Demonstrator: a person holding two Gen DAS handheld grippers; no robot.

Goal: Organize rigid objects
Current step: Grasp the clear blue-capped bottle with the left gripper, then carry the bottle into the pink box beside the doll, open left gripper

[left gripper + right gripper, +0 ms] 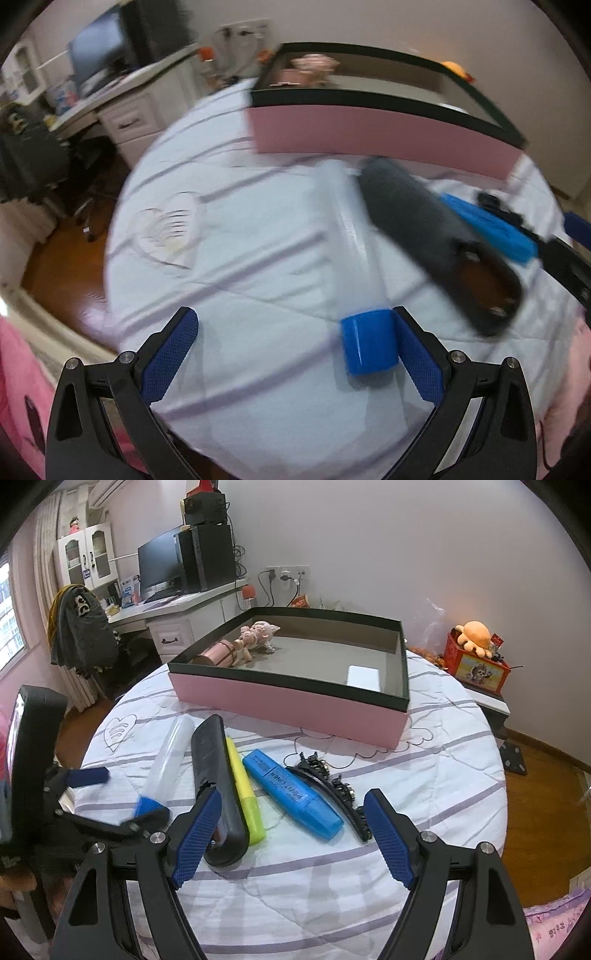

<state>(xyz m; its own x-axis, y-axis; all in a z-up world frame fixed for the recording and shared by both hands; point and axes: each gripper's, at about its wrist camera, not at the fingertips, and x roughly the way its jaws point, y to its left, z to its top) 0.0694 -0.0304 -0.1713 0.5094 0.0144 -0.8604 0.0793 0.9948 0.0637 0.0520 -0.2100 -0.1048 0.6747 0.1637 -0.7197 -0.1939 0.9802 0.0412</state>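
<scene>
The right gripper hangs with its fingers spread wide, nothing between the pads. The butt of a black remote lies just inside its left finger; a yellow highlighter lies touching the remote, and a blue highlighter and a black hair clip lie further toward the right finger, all on the striped white cover of the round worktop.

The left gripper is also spread. The blue cap of a clear tube sits just inside its right finger, touching or nearly so; the left finger stands well apart from it. The tube runs away from the fingers, beside the remote.

Beyond both pairs of fingers rests a pink box with a dark rim, holding a pink figurine, a small pink barrel and a white block.
</scene>
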